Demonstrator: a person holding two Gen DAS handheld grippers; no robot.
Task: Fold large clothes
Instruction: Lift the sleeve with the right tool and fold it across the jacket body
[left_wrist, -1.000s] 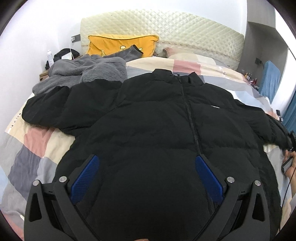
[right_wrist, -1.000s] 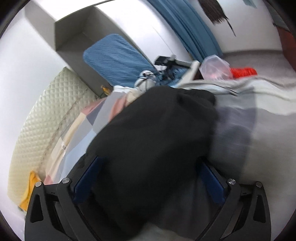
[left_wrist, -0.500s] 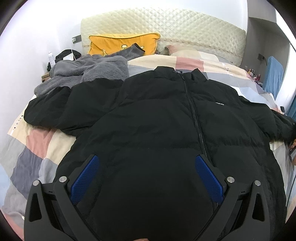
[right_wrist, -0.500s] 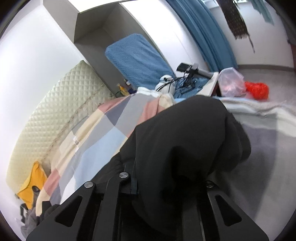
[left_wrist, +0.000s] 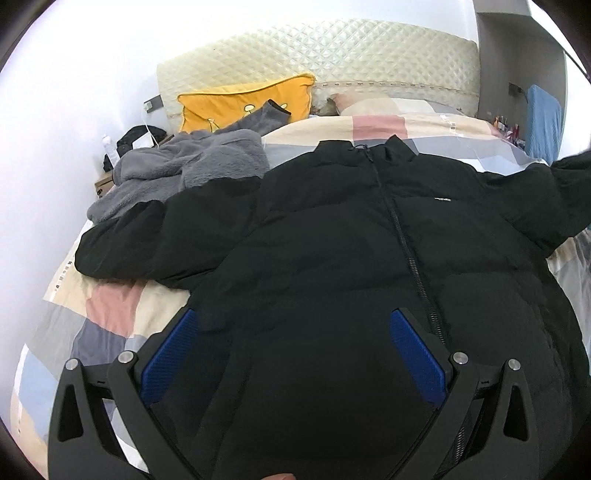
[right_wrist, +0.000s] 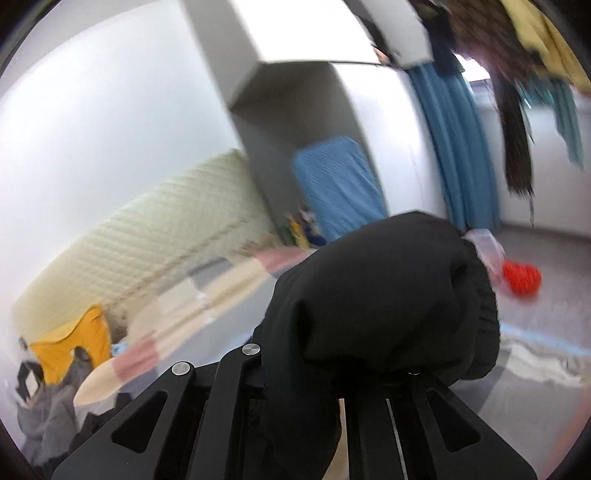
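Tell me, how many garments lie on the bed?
2. The black puffer jacket is spread across the bed's middle. The grey fleece garment is bunched beyond its left sleeve, near the yellow pillow. Others may be hidden.

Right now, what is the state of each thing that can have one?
black jacket: zipped, front up on the bed
jacket cuff: lifted, clamped
right gripper: shut on the cuff
left gripper: open above the jacket
grey fleece: crumpled, unfolded
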